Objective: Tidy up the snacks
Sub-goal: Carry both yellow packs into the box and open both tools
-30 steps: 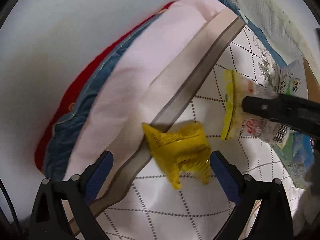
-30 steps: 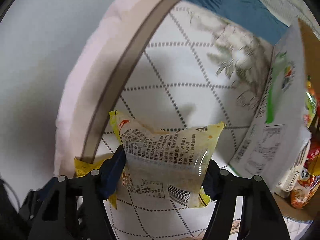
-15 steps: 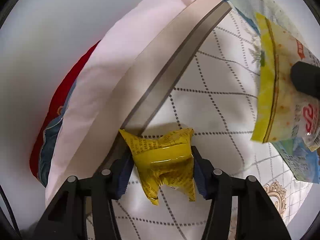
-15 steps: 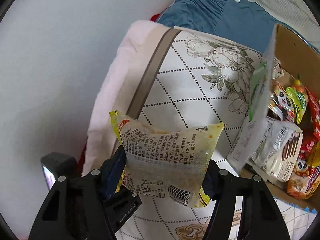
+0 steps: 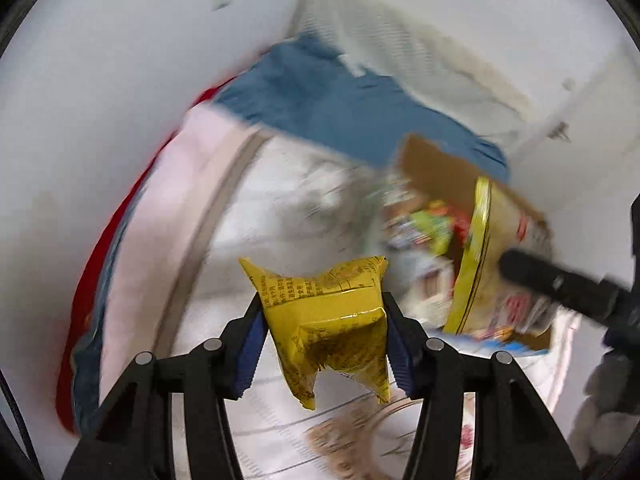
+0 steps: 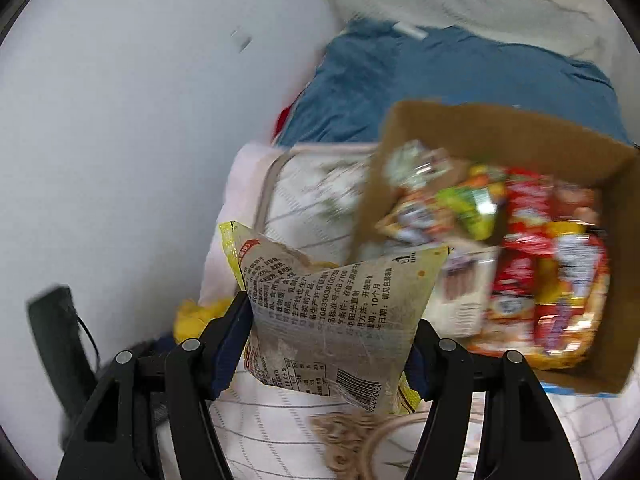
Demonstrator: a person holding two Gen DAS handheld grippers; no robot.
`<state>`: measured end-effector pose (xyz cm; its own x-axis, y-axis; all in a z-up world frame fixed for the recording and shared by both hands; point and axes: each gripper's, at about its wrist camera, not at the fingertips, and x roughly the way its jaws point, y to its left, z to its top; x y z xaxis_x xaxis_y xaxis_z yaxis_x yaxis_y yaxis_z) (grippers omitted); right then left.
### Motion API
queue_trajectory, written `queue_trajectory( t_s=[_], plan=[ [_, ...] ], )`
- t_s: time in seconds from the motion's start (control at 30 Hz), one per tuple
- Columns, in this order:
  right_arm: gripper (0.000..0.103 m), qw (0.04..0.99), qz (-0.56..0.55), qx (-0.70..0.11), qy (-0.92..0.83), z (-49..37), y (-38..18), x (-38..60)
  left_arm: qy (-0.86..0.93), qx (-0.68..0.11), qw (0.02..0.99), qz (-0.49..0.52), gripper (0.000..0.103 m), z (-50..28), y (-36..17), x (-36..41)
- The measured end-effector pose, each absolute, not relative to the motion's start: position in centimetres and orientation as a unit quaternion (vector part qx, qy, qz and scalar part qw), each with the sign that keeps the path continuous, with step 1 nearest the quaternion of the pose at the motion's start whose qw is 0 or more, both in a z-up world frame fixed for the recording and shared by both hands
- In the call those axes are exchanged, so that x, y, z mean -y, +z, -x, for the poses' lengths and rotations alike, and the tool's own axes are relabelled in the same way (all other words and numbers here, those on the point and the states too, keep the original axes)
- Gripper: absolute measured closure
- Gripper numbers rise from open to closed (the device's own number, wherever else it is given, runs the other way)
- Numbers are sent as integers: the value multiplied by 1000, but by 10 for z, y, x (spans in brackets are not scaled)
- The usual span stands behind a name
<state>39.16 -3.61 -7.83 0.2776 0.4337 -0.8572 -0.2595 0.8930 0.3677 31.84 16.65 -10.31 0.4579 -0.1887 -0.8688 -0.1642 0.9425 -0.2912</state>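
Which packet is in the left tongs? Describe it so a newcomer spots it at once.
Start at the open cardboard box of snacks on the quilted bed cover. Nearer the camera, the left tongs grip a small crumpled yellow packet. It is solid yellow with dark print, unlike the larger pale packet in the right tongs.

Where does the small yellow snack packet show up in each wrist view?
Left wrist: the yellow snack packet sits low at centre, clamped in the left gripper.
Right wrist: only a yellow corner peeks out at lower left, behind the right gripper, which holds the printed pale packet.
Shared landmark: the cardboard box of snacks, at right in both.
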Motion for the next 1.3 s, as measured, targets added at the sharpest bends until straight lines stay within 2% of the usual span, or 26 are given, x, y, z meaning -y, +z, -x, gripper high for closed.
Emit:
queue_trajectory(
  t_s=[0.17,0.4,0.8,0.87,0.93,1.0,1.07,1.1,1.27,1.3],
  plan=[
    [34,811,-105,-556,150,-426,-74,112,-64,-534,834,128,52,-390,-92,-116],
    [34,804,-127,-573,95,-470,-99,170,-104,-585,798,102,52,-475,-115,-61],
    [34,778,-117,-612,78,-509,-157,188,-118,-656,744,55,50,-527,-175,-10],
    [31,765,-110,-629,77,-511,-169,188,-114,-669,733,53,49,-527,-187,-6],
    [27,754,-104,-645,70,-511,-180,189,-115,-684,718,56,42,-525,-199,-3],
    [8,751,-93,-651,63,-511,-184,190,-114,-687,715,56,40,-523,-204,-2],
    [7,752,-87,-651,58,-509,-185,192,-107,-686,718,52,25,-521,-204,-2],
    [7,752,-87,-650,58,-508,-184,192,-106,-683,720,52,13,-520,-202,-3],
    [7,761,-74,-642,56,-499,-169,189,-100,-668,735,59,11,-512,-185,-7],
    [7,763,-71,-640,55,-496,-166,187,-99,-664,739,55,8,-509,-181,-7]
  ],
)
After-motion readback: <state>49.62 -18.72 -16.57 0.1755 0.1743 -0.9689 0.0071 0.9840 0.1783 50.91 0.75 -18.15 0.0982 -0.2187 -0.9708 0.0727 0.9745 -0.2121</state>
